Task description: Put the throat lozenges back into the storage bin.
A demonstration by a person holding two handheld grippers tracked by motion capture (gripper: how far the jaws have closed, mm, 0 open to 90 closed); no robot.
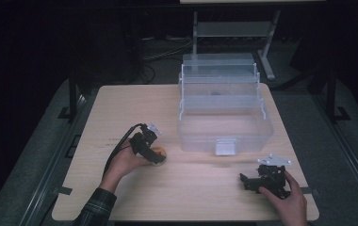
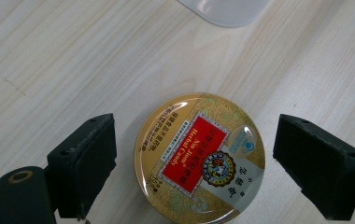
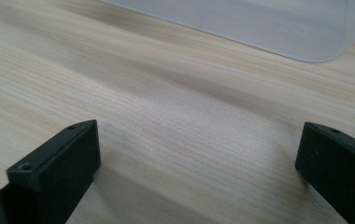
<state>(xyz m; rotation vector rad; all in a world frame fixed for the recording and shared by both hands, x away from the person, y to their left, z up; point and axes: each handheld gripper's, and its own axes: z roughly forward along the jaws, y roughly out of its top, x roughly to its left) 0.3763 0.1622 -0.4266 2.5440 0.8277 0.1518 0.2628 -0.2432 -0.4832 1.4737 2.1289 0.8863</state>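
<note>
A round gold tin with a red label lies flat on the wooden table. My left gripper is open, and its jaws stand either side of the tin with a gap on each side. From above, the tin peeks out just right of the left gripper. Near the table's front right, my right gripper rests low over bare wood. In its own view the right gripper is open with nothing between the jaws.
A clear plastic tiered box stands open at the table's back right, its front latch facing me. Its corner lies just beyond the tin, and its base lies ahead of the right gripper.
</note>
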